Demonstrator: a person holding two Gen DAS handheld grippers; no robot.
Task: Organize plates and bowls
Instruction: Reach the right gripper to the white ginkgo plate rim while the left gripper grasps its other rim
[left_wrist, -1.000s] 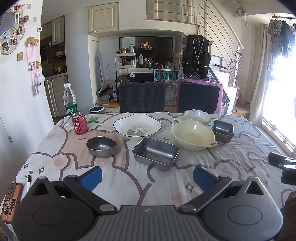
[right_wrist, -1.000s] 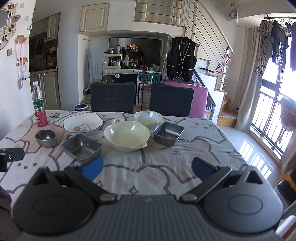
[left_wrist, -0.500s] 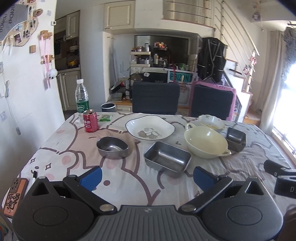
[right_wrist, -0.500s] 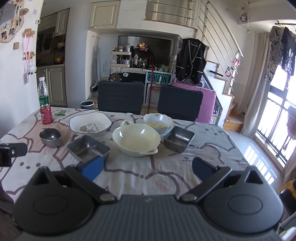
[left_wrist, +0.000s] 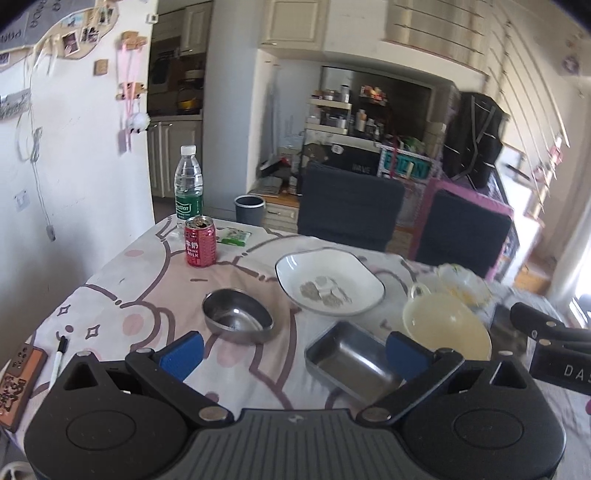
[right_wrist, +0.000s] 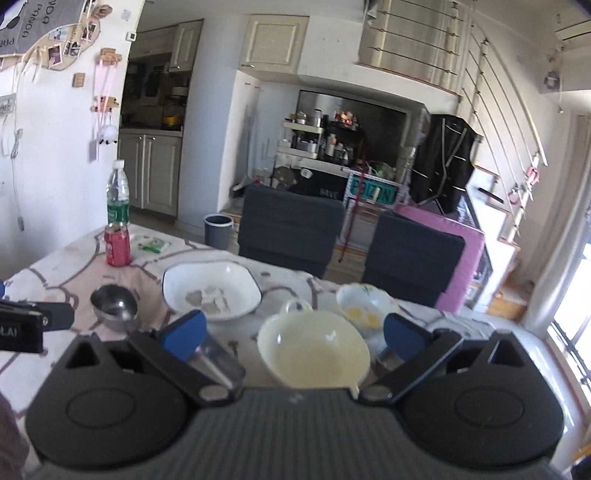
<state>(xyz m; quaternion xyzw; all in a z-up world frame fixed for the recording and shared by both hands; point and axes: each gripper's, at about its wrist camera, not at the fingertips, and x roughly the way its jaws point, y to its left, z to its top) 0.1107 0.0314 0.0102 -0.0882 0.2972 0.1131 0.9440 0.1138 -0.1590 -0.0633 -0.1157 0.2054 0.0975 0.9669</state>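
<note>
Left gripper fingers spread wide, holding nothing; the round steel bowl lies just past its left finger, the steel tray between the tips. Right gripper likewise wide and empty, the cream bowl between its fingers on the worktop

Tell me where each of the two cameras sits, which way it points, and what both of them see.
Left wrist: rides the left gripper, looks across the table at the round steel bowl and rectangular steel tray; its open blue-tipped fingers show, with the right gripper at the right edge.
Right wrist: rides the right gripper, open, over the cream bowl; the left gripper shows at the left edge.
Shared: white plate, red can, cream bowl.
</note>
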